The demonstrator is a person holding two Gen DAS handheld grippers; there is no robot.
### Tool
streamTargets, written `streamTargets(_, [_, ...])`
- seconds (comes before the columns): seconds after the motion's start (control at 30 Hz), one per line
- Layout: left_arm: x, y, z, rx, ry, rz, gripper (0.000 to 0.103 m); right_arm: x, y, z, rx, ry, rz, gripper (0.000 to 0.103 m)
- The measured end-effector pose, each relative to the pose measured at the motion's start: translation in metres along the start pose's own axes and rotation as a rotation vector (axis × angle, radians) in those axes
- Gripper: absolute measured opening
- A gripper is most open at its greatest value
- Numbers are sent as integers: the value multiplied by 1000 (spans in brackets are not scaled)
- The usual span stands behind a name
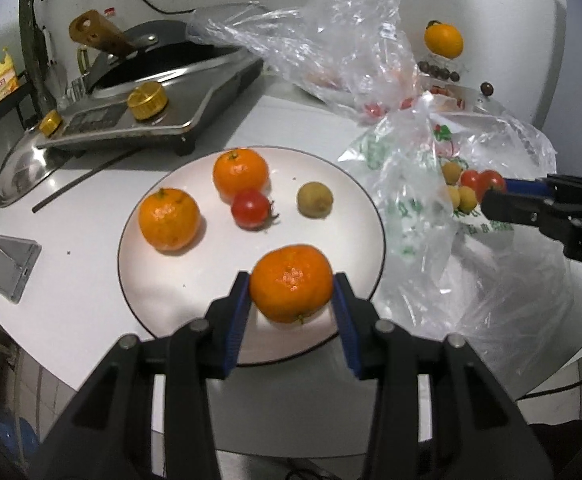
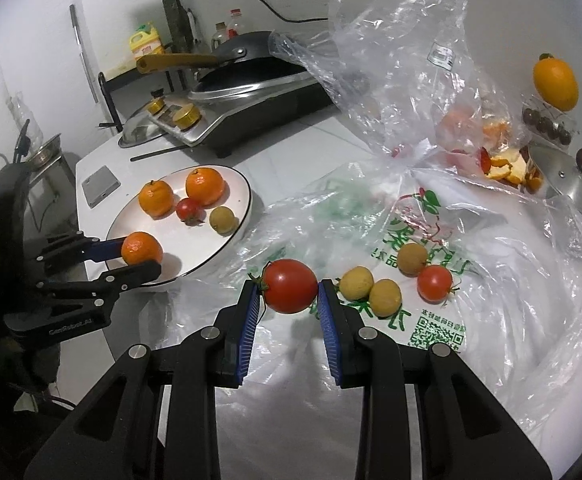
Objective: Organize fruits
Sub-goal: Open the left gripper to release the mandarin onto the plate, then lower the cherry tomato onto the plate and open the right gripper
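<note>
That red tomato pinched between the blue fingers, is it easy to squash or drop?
Probably both. The tomato looks smooth and glossy, so it may slip from the right gripper. It seems thin-skinned, so hard squeezing could bruise it. Being round, it would likely roll across the plastic bag if released.

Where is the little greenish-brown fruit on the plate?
In the left wrist view the greenish-brown fruit sits on the right part of the white plate, just right of the small tomato.

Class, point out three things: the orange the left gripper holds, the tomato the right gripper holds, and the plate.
orange (image 1: 291, 282), left wrist view, peel centre.
tomato (image 2: 290, 286), right wrist view, skin centre.
plate (image 1: 211, 264), left wrist view, bare surface.
</note>
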State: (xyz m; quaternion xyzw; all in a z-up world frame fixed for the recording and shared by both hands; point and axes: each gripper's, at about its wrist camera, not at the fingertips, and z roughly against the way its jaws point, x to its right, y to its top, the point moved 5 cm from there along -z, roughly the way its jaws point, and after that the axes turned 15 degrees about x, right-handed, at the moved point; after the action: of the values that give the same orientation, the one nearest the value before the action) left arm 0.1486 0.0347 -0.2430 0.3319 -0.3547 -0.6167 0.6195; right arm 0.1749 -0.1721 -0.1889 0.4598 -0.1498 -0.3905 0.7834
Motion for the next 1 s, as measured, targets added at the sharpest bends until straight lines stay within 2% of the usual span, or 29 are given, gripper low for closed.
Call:
streamTargets(0.2, [-2, 1, -2, -10, -23, 16, 43, -5, 1, 0, -1, -3, 7, 32])
streamTargets(0.4, [-4, 9, 1, 22, -33, 23, 44, -6, 1, -1, -3, -5, 9, 32])
streamTargets(0.47, [-4, 12, 2, 34, -36, 23, 54, -7, 1, -2, -4, -4, 10, 32])
streamTargets(1.0, [-23, 14, 15, 83, -22, 56, 54, -22, 13, -9, -6, 9, 46, 32])
